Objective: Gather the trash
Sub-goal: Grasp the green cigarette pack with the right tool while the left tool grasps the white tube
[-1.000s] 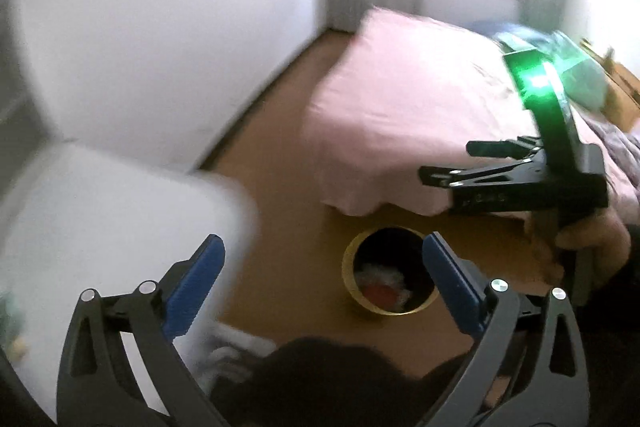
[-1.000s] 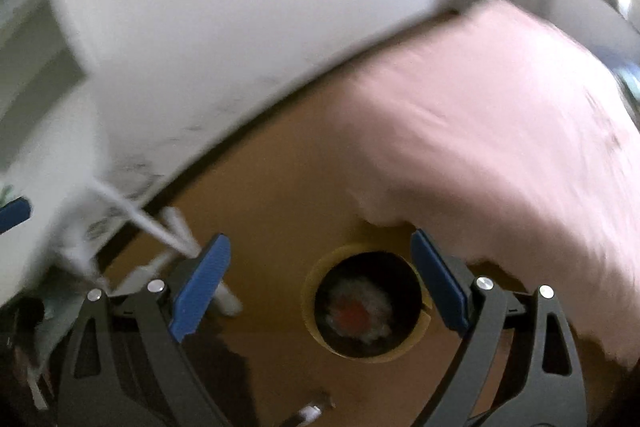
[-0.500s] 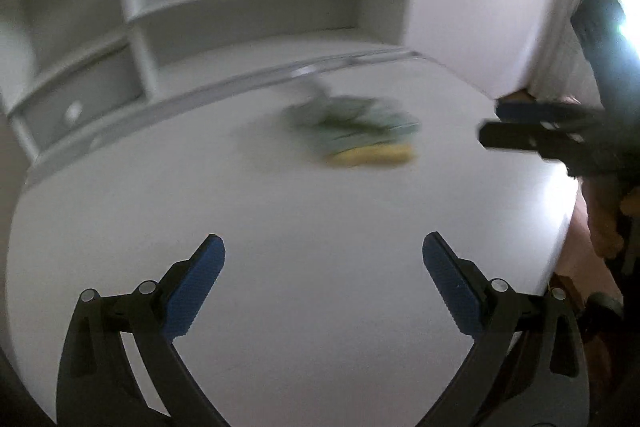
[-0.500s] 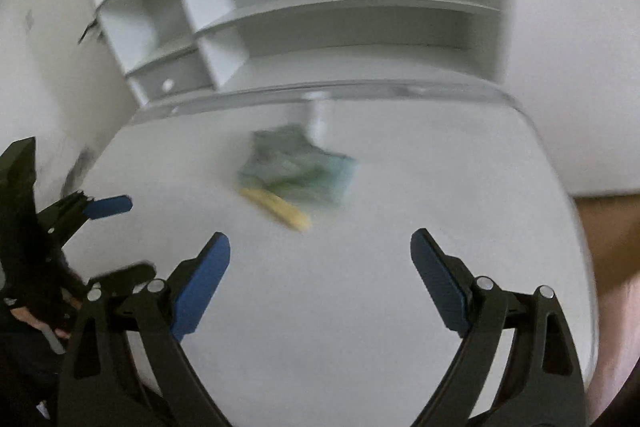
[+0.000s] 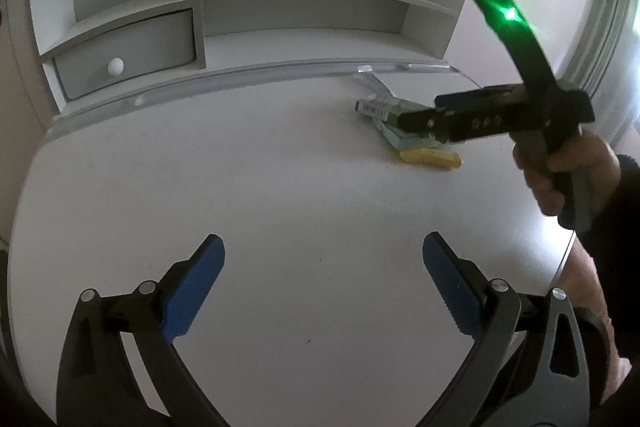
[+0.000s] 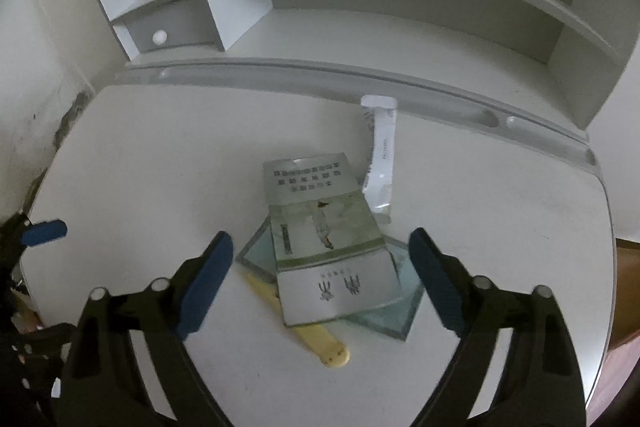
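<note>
Now right gripper (image 6: 320, 259) jaws, closing, straddle a flattened green-white carton (image 6: 328, 239); left's spread.

Both cameras look down at a slant over the white table (image 5: 280, 187) toward the shelf unit (image 5: 300, 7) at its back. The right one sits close above the pile of flat packets (image 6: 332, 247). The left one sees that pile (image 5: 400, 135) from farther off, to the side.

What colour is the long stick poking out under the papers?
Pale yellow stick, clearest in the right wrist view.
</note>
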The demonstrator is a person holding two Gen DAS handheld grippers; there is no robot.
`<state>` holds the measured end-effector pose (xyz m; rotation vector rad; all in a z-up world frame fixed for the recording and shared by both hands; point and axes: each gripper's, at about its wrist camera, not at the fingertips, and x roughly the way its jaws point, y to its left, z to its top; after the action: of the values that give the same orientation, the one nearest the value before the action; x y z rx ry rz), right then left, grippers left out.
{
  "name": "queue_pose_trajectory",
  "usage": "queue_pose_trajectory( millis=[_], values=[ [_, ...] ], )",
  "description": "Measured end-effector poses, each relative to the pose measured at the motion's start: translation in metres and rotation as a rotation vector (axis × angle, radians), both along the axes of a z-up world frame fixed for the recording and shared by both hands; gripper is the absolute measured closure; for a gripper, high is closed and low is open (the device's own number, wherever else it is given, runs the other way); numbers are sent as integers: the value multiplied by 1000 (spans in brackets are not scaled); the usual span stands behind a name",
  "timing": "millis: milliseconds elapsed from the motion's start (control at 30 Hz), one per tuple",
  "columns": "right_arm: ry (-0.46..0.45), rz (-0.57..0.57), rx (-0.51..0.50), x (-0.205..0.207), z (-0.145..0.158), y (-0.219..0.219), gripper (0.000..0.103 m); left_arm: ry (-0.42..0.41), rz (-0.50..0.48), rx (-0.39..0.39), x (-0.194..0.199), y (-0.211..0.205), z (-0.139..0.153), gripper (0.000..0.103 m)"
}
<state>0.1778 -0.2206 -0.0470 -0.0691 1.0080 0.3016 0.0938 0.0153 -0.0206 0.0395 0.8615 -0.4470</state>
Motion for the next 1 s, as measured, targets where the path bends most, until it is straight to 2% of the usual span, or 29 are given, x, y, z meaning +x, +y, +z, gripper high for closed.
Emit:
queue_pose_trajectory(
  millis=[33,100,300,467,667,767,800,867,900,967,1000],
  values=[
    [6,8,-5,0,-1,1,28,3,-3,3,3,-1,1,7],
    [7,14,-11,-2,-3,4,46,12,-2,18,11,-4,3,7],
    [-61,-1,72,-25,27,-18,47,16,-14,56,41,-28,21,7],
    [-146,-141,117,-63,52,-78,46,13,-45,92,96,-88,27,7],
    [-162,-335,96,-121,41,-146,46,97,-19,127,161,-154,2,7],
    [-159,-425,99,-151,32,-177,46,97,-7,173,175,-171,-13,7],
    [-158,-446,98,-158,29,-183,46,102,-5,181,177,-173,-17,9],
    [-154,-486,100,-176,25,-197,46,118,-7,194,180,-177,-25,20],
    [-154,-497,100,-181,23,-201,46,126,-7,198,184,-177,-28,28],
    [-151,-517,100,-195,18,-210,46,120,-14,200,183,-180,-29,36],
    [-151,-525,98,-201,19,-215,46,116,-24,201,183,-182,-29,47]
  ],
)
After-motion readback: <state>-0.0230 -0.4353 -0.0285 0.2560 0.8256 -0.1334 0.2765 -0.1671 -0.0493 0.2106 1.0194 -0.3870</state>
